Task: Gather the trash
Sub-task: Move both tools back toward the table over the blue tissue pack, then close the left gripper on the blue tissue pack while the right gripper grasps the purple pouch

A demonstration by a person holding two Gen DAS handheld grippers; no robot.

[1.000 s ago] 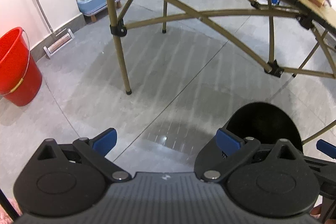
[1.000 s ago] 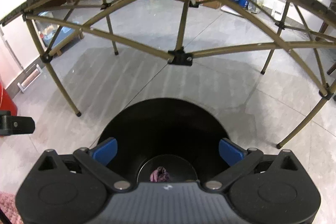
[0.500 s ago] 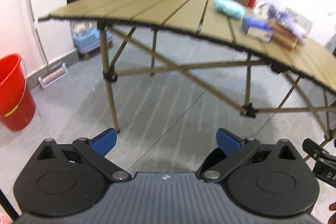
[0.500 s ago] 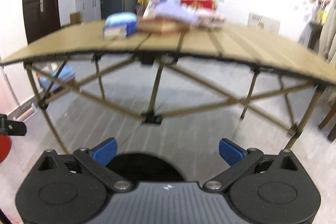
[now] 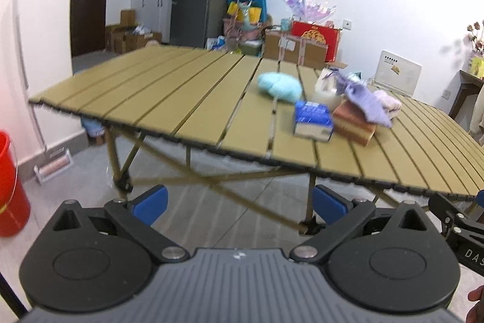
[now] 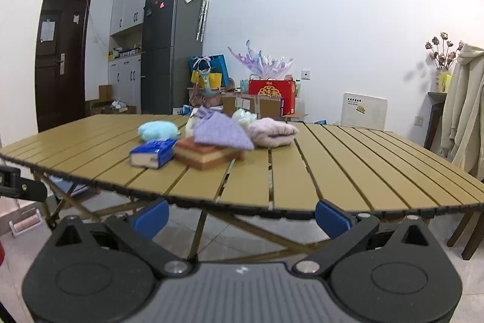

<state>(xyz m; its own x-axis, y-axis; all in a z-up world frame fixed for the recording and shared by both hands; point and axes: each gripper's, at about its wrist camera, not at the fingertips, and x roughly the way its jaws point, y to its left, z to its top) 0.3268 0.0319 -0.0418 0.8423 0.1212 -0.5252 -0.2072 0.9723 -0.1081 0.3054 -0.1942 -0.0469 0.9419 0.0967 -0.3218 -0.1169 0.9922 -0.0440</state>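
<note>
Right, containers: red bucket [image 5: 9, 186] sits on the floor at the far left by the wall, seen from the left wrist view; its inside is out of sight, so contents unknown. Cardboard boxes [image 6: 263, 106] and a red gift box [image 6: 271, 92] are stacked against the back wall, with blue gift bags [image 6: 208, 68] beside them.

No trash bin shows in either view, and I can't tell which item on the bench counts as trash.

Bench [image 6: 332, 171] is a tan slatted folding one on crossed legs. On it, clustered near the middle: a blue book [image 6: 152, 153], touching a brown book [image 6: 208, 155] on its right. A purple cloth [image 6: 222, 130] is draped over the brown book, a pink folded cloth [image 6: 273, 131] lies just beside that, and a light blue plush [image 6: 158, 130] sits behind the blue book.

Room: grey tile floor [image 5: 90, 171], white walls, dark fridge [image 6: 169, 50], dark brown door [image 6: 60, 56], and a beige coat [image 6: 466, 105] hanging at the right.

Left gripper [image 5: 239, 203] is held below the bench edge, level, facing the bench. Jaws wide apart, nothing between the 2 blue pads.

Right gripper [image 6: 240, 217] is also just under the bench edge, level, facing the cluster. Jaws wide apart, holding nothing. Part of it shows at the right margin of the left view, so the 2 are side by side.
</note>
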